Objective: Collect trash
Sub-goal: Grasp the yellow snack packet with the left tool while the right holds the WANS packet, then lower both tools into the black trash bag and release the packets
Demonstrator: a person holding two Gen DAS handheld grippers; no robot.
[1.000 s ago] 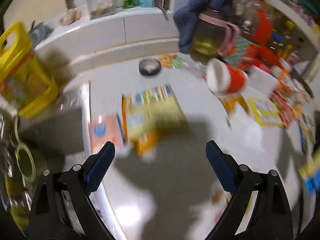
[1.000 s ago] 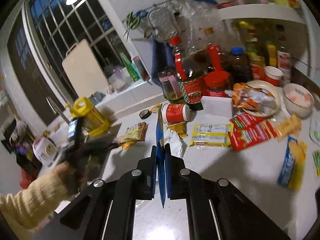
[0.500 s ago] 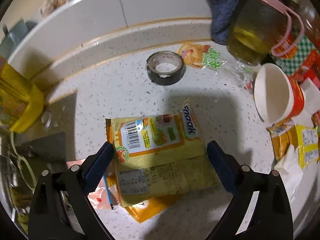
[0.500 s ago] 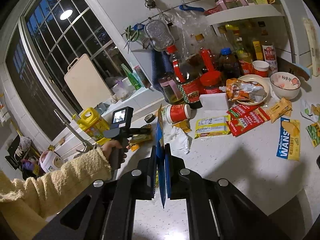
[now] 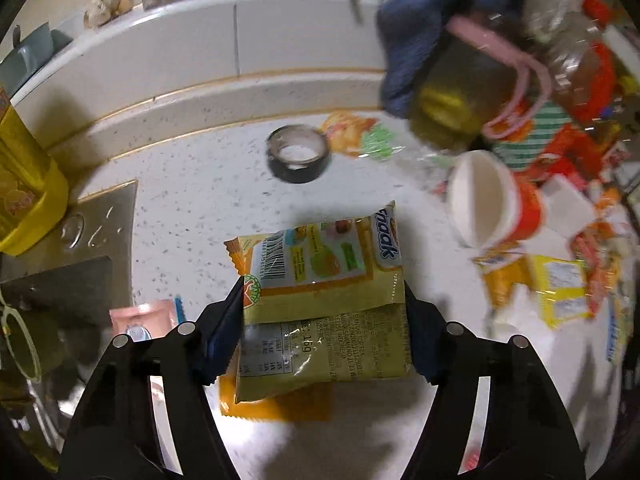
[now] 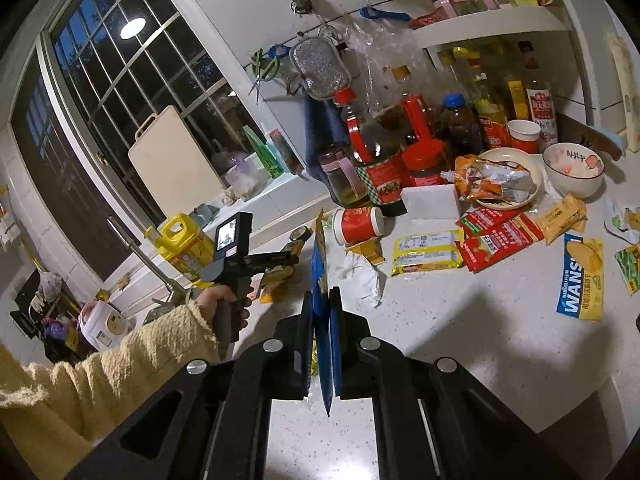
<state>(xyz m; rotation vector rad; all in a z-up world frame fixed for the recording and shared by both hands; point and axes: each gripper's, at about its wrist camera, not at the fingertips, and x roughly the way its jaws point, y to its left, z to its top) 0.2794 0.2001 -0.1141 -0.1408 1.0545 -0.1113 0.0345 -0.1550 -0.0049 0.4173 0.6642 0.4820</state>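
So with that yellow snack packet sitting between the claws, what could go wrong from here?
The left gripper has its fingers at the two side edges of the yellow snack wrapper; such a thin, limp wrapper may buckle or slide out instead of being gripped. An orange wrapper lies partly under it and might be dragged along. The right gripper is already shut on a blue wrapper, held edge-on, which could slip out during carrying.
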